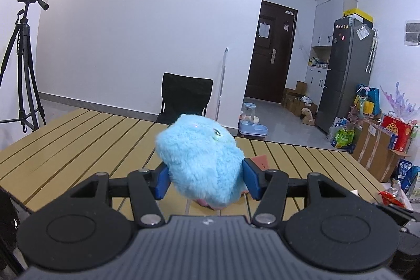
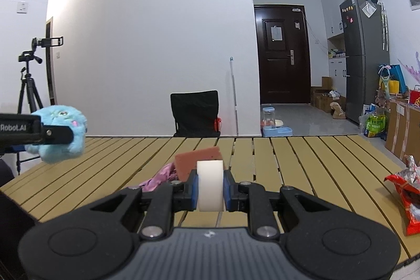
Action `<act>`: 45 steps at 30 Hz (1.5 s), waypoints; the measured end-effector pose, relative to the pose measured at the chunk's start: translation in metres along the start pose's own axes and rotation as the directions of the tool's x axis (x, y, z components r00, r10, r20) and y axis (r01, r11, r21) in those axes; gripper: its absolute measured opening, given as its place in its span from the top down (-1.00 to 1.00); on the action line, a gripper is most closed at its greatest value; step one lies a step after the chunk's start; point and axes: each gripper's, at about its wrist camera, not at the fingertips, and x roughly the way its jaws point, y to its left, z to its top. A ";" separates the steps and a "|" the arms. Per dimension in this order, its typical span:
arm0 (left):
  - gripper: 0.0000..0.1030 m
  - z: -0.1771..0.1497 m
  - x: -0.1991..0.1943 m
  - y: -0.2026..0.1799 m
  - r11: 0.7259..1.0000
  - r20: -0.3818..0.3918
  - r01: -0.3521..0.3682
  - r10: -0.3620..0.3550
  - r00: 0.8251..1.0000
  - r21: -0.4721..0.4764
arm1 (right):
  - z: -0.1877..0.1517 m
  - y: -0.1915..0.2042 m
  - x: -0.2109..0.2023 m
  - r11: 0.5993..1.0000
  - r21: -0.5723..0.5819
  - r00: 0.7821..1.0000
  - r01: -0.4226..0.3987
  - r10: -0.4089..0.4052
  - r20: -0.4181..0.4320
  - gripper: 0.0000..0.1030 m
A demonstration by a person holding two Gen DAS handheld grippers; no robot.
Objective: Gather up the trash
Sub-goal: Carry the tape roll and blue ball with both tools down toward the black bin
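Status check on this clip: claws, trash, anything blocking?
Left claw shut on blue plush toy. Right claw shut on white roll. Red wrapper on table. Nothing blocking.

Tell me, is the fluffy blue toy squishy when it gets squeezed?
Probably yes: the blue plush toy bulges around the left gripper clamping it. It likely weighs little, staying held above the table. Its fuzzy fur probably resists slipping.

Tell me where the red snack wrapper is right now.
The red snack wrapper lies at the slatted table's right edge in the right wrist view, right of the right gripper.
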 end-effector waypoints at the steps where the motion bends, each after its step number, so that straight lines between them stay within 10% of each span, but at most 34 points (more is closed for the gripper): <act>1: -0.11 -0.001 -0.004 -0.001 1.000 0.000 0.003 -0.003 1.000 -0.001 | -0.002 0.000 -0.005 1.000 0.003 1.000 -0.004 0.004 -0.002 0.65; 45: -0.11 -0.157 -0.087 0.001 0.994 -0.284 0.019 0.013 0.959 0.107 | -0.148 0.029 -0.113 0.999 -0.025 0.950 -0.047 0.037 -0.310 0.65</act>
